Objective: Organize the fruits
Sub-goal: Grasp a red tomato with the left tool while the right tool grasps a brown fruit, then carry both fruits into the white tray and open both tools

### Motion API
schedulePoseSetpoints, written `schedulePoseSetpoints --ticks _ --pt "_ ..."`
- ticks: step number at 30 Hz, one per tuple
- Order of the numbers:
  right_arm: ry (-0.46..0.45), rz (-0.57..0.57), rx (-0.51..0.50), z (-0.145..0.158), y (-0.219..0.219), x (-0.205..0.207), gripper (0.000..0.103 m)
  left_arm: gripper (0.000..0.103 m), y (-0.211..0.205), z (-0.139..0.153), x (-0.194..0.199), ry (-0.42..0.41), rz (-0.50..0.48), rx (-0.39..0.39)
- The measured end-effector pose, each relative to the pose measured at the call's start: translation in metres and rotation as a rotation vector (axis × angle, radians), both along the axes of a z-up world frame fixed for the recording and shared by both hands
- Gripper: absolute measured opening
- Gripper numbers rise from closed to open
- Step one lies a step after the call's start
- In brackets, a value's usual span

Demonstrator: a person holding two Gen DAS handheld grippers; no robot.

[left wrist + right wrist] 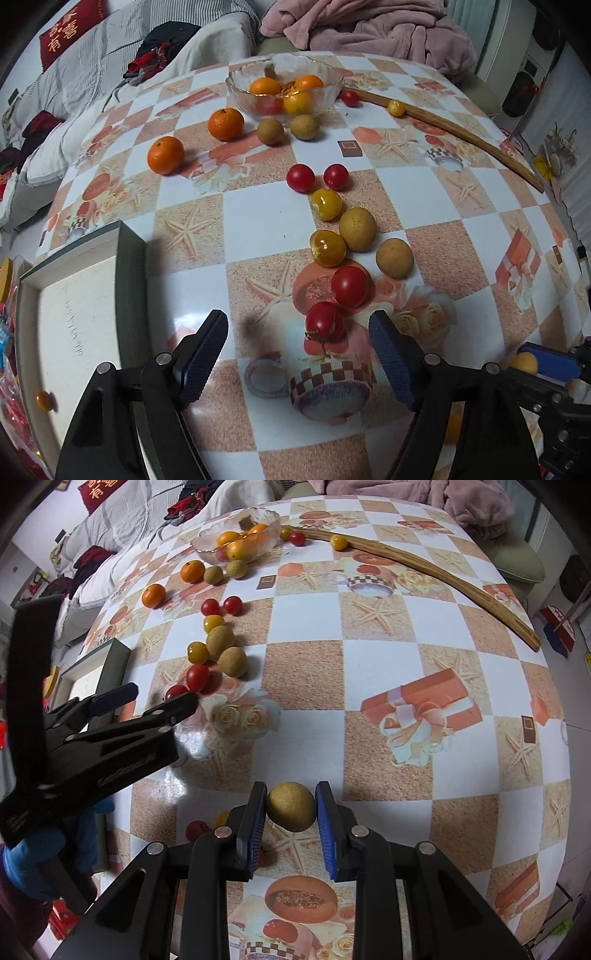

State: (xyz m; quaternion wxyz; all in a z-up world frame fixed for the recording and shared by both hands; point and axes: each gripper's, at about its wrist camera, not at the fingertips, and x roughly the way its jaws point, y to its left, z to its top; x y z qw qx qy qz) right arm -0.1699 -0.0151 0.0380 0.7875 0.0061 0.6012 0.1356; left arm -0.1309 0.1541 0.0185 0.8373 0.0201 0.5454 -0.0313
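My left gripper [297,339] is open above the table, with a red cherry tomato [325,322] between its fingertips; it also shows in the right wrist view [162,698]. A trail of red and yellow tomatoes and brown longans [357,229] runs away from it. Two tangerines [165,155] lie left of a glass bowl [282,90] holding more fruit. My right gripper [291,806] is shut on a brown longan [291,806] just above the table.
A shallow white tray with a dark rim [125,280] stands at the left and holds one small orange fruit [43,400]. A long wooden stick [461,131] lies at the back right. A sofa with clothes is beyond the table.
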Motion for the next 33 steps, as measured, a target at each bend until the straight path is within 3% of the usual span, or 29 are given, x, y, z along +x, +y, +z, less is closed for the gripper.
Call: schedulePoseSetpoints --ticks 1,7,10,20,33 --pt "0.001 -0.003 0.001 0.000 -0.001 0.000 0.029 0.060 -0.001 -0.002 0.001 0.006 -0.003 0.003" --pt "0.002 -0.021 0.012 0.002 -0.006 0.000 0.029 0.024 -0.003 -0.005 0.004 0.019 -0.022 -0.026" --pt "-0.003 -0.019 0.017 0.004 -0.004 0.001 0.029 0.024 0.005 -0.001 0.002 0.035 -0.001 -0.088" --pt "-0.022 0.023 0.029 0.014 0.017 0.003 0.029 0.024 0.030 0.026 -0.024 0.004 0.056 -0.133" --pt "-0.043 0.175 0.040 0.025 0.087 -0.006 0.029 0.024 0.095 0.049 -0.073 -0.038 0.190 -0.098"
